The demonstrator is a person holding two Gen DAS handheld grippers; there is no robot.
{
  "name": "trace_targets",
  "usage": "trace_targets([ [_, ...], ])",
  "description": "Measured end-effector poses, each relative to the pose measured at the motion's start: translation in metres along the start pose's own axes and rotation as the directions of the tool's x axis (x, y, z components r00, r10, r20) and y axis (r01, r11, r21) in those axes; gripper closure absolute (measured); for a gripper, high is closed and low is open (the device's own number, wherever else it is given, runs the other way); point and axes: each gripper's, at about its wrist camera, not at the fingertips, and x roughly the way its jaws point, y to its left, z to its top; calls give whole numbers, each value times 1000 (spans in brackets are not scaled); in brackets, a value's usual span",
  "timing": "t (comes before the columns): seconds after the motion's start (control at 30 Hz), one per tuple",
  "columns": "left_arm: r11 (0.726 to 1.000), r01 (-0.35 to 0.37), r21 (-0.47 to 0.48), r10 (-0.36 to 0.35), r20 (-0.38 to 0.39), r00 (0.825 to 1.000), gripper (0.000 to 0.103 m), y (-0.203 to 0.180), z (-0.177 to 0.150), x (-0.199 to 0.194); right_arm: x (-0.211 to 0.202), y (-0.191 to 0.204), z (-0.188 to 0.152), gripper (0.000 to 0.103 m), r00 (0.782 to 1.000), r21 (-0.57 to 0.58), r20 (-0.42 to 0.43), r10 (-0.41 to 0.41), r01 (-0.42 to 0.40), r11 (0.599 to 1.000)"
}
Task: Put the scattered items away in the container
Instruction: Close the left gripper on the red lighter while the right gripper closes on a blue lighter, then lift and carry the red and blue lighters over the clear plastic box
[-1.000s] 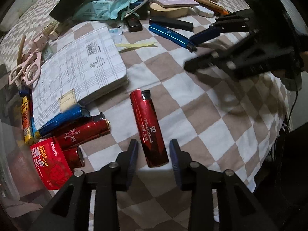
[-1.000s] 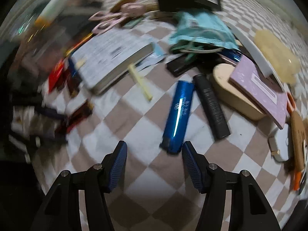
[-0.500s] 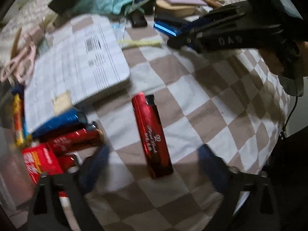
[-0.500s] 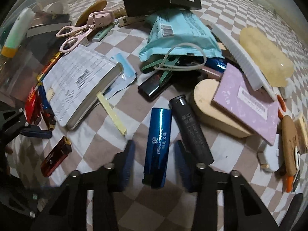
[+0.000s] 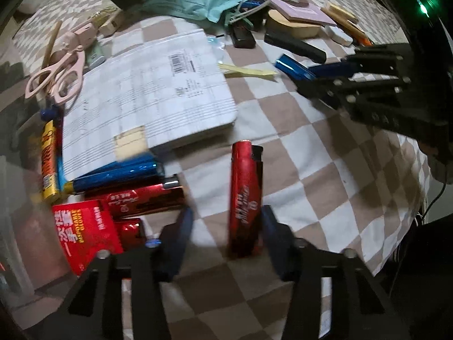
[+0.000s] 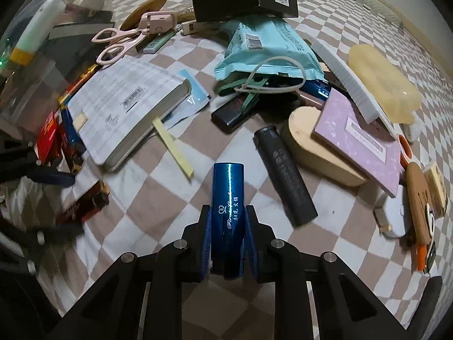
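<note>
Right gripper (image 6: 226,236) is pinching the shiny blue metallic lighter (image 6: 228,212) tight; left gripper (image 5: 225,231) fingers are closing around the glossy red lighter (image 5: 245,199), left pad not touching.

The right gripper (image 6: 228,233) is squeezing a shiny blue lighter (image 6: 228,198) between its two fingers (image 6: 206,235). A black lighter (image 6: 284,175) is lying just beside it on the checkered cloth (image 6: 325,255), near a thick book (image 6: 127,107) and pink scissors (image 6: 127,39).
</note>
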Motion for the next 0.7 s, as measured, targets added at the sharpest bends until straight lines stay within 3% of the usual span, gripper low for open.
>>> trace_targets([
  [0.07, 1000, 0, 4, 0, 1, 1000, 76, -4, -3, -1, -1, 4, -3, 80, 1000, -9, -3, -6, 6, 1000],
  [0.17, 1000, -18, 24, 18, 7, 1000, 79, -14, -7, 0, -2, 10, -7, 80, 1000, -14, -5, -12, 12, 1000],
  [0.33, 999, -34, 31, 33, 17, 999, 81, -32, -11, 2, -8, 29, -11, 80, 1000, -30, -21, -3, 2, 1000],
  [0.43, 999, -37, 30, 36, 30, 999, 81, -43, -13, 3, -26, 33, -46, 80, 999, -47, -41, 5, -6, 999],
  [0.6, 999, -30, 32, 28, 47, 999, 81, -59, -20, 1, -29, 34, -57, 80, 998, -12, -61, 27, -28, 1000],
  [0.7, 999, -33, 23, 32, 49, 998, 81, -49, -5, -12, -32, 38, -64, 80, 997, -5, -69, 32, -32, 999],
])
